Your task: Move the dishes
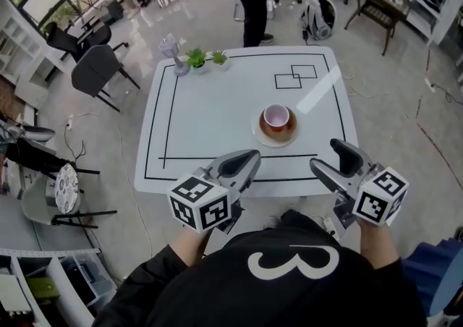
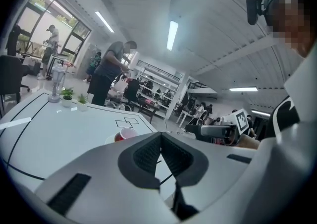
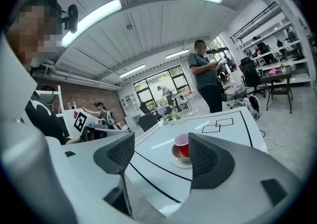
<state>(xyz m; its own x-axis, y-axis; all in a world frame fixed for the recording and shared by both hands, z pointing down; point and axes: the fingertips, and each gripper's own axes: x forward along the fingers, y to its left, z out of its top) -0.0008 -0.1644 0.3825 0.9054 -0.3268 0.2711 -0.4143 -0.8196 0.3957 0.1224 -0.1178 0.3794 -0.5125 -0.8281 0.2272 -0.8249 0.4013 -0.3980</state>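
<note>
Both my claws hang over the near edge of the white counter (image 1: 210, 112); my left claw (image 1: 247, 161) has its jaws pressed together, nothing between; my right claw (image 1: 329, 159) stands wide, empty; the red cup (image 1: 275, 115) sits in a brown bowl (image 1: 278, 129) on a white plate (image 1: 260, 134), right of middle, apart from both.

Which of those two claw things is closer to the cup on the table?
Left, slightly. The left gripper, shut, is just short of the cup on its left side; the right gripper, open, is farther off on its right side.
</note>
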